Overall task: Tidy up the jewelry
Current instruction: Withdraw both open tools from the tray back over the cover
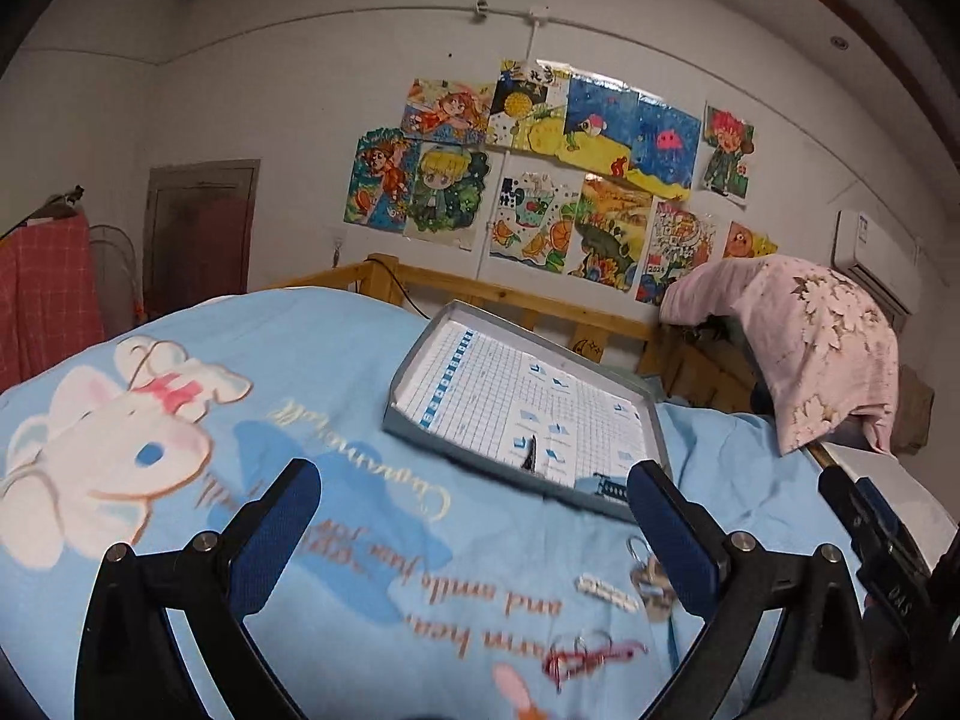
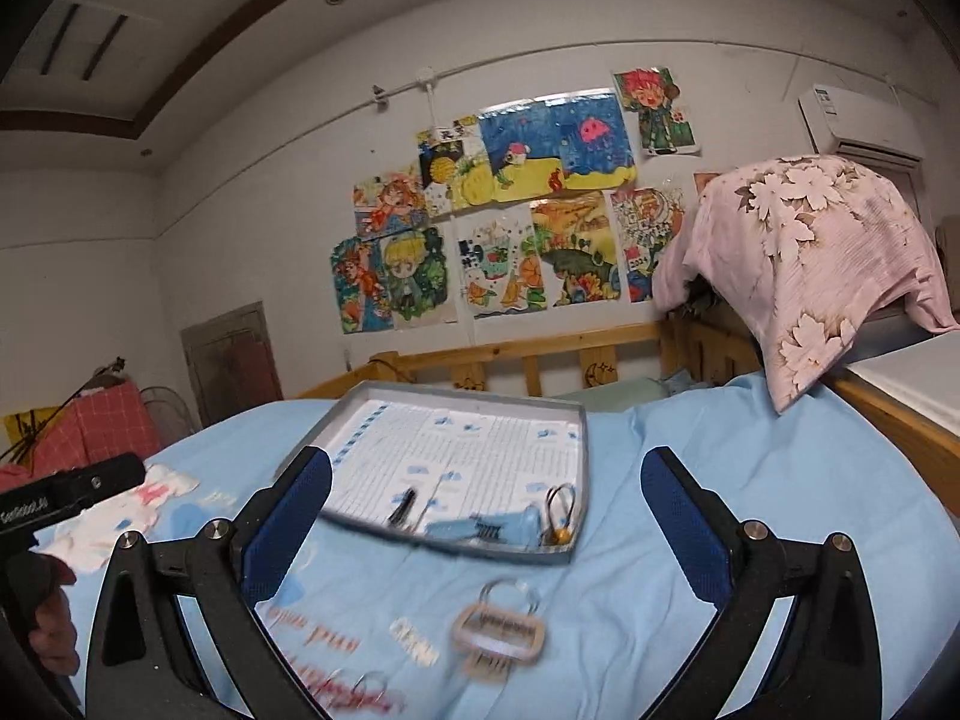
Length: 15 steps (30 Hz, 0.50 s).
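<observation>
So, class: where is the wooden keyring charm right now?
In the right wrist view, the wooden keyring charm lies on the blue bedsheet, just in front of the grey tray.

Matt cardboard tray (image 2: 576, 468), soft cloth bedspread (image 2: 690, 480)

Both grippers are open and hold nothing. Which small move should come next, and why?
Probably lower the right gripper onto the wooden keychain on the blue blanket. It lies loose just before the gray tray, which already holds several pieces.
</observation>
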Available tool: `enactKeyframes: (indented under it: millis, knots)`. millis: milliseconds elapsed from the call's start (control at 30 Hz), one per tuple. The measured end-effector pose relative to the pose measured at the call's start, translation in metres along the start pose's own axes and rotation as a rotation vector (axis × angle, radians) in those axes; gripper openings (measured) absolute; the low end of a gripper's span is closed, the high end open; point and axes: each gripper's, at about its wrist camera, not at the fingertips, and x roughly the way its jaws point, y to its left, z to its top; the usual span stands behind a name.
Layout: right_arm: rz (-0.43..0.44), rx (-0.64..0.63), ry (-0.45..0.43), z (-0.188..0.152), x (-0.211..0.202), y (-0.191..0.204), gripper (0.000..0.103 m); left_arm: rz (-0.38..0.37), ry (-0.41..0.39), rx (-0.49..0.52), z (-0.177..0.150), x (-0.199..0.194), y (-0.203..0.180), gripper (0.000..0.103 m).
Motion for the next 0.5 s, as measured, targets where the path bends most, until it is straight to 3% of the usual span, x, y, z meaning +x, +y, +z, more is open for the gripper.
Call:
enactKeyframes:
  millis: [200,500]
  knots:
    - [0.048,-0.033,0.017,-0.022,-0.051,0.021,0.101,-0.011,-0.026,0.030,-0.029,-0.040,0.006,0.103]
    - [-0.013,-0.021,-0.030,-0.051,-0.119,0.031,0.101,-0.054,-0.066,0.071,-0.058,-0.088,0.014,0.103]
